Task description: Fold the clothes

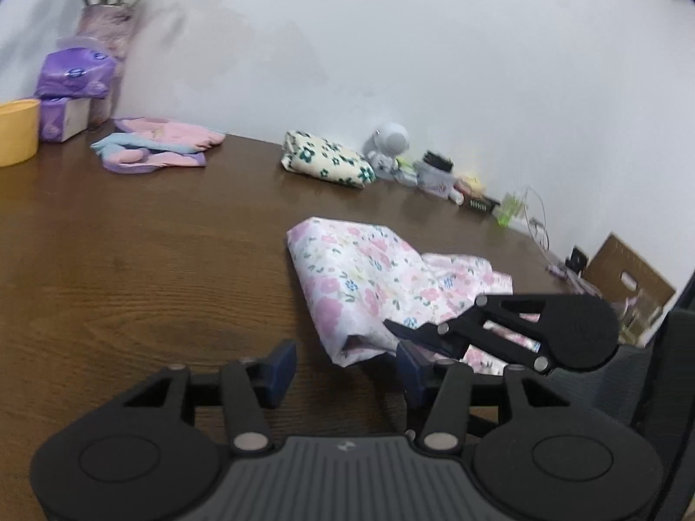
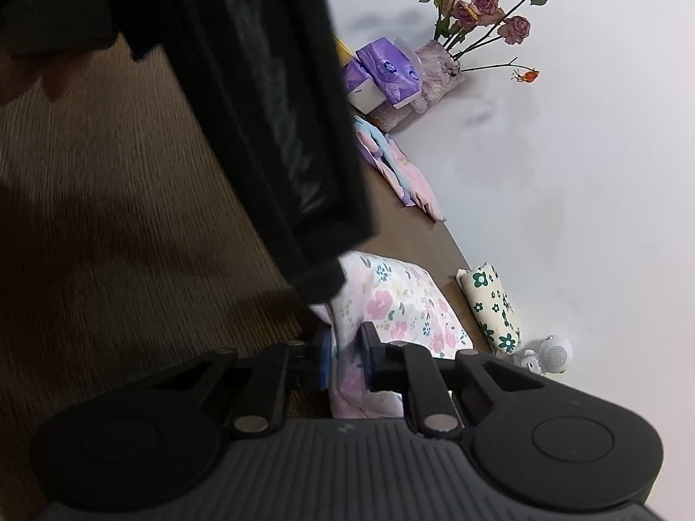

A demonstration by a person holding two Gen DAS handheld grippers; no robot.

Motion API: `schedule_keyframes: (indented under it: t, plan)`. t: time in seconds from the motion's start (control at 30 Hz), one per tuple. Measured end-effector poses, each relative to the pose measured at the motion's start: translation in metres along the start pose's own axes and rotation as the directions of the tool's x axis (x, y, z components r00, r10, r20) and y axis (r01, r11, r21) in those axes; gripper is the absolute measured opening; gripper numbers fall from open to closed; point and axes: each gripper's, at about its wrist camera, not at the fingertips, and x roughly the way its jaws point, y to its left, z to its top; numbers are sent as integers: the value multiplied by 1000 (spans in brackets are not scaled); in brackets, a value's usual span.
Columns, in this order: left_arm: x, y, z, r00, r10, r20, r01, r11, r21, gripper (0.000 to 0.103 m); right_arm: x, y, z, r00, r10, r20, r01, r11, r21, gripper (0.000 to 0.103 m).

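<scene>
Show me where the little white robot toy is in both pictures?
Left wrist view: the white robot toy stands at the table's far edge by the wall, upper middle, just right of the folded green-flowered cloth.
Right wrist view: it is low on the right, just below that same cloth.
Shared landmark: the green-flowered cloth beside the toy.

No legible text showing anywhere; purple tissue packs [image 2: 386, 71] far beyond the tongs are bearing a logo too blurred to read.
</scene>
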Motion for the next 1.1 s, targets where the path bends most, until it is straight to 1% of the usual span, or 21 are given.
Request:
schedule_keyframes:
  t: [0.1,0.23,0.37,0.53,0.8,0.97,1.1]
  plan:
    - [-1,7,2,1000,-15,11,16,997,-73,50,-1,-1,-2,1000,1,5,-1,1000,27,12]
    - [10,15,1,999,-35,-16,32,984,-178,50,-2,-8,-5,1000,5,11,-6,997,80,11]
    - [17,18,-1,999,-40,-18,34,970,-239,49,-4,-11,-8,1000,8,16,-9,994,111,10]
    - [15,18,-3,999,-44,0,42,963,-268,49,-5,-11,-13,1000,9,19,-11,993,114,10]
    - [11,15,-11,998,-18,68,38,951,-305,50,-5,-10,-18,1000,19,9,-20,992,121,10]
    - [11,14,-19,994,13,106,24,939,-342,52,-6,-17,-21,999,53,9,-54,986,158,11]
    - [9,11,-24,986,17,166,48,923,-381,58,-4,-29,-22,995,103,5,-102,971,216,11]
